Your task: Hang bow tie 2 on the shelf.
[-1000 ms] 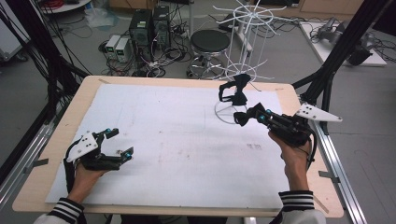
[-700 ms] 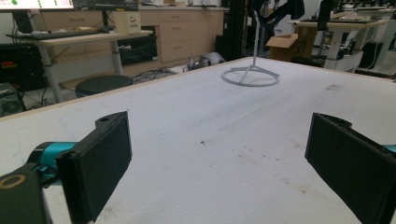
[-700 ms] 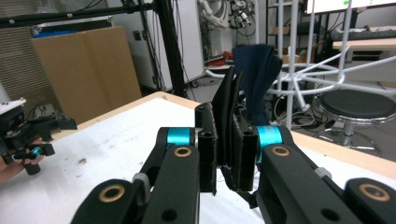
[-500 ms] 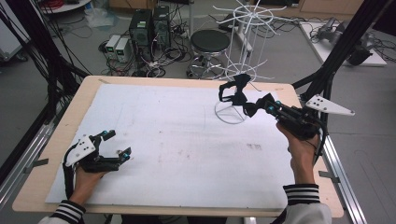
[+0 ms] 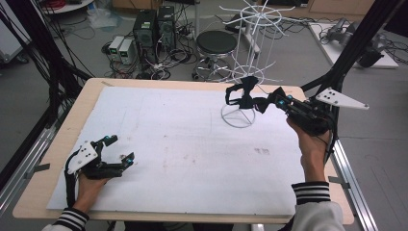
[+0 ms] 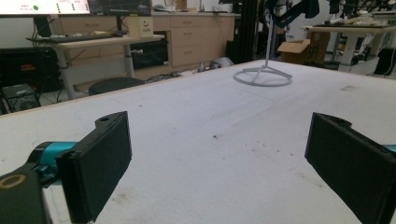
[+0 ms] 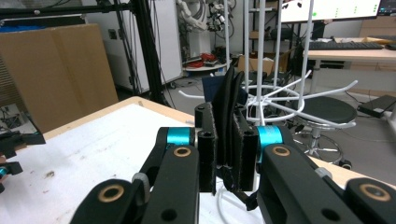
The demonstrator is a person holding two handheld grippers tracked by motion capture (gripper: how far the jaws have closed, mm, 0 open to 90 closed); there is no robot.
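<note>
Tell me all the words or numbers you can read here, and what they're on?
None can be read.
Monitor in the left gripper view: coloured text rows, too blurred.
Monitor in the right gripper view: text and dots, too small.
Box on the desk: a mark, unreadable.

A lab, this: computer towers (image 5: 154, 26) and tangled cables (image 5: 159, 67) on the floor, monitors (image 7: 343, 9) glowing over desks (image 6: 88, 44), black frame posts (image 5: 358, 43) around the table (image 5: 57, 144).
</note>
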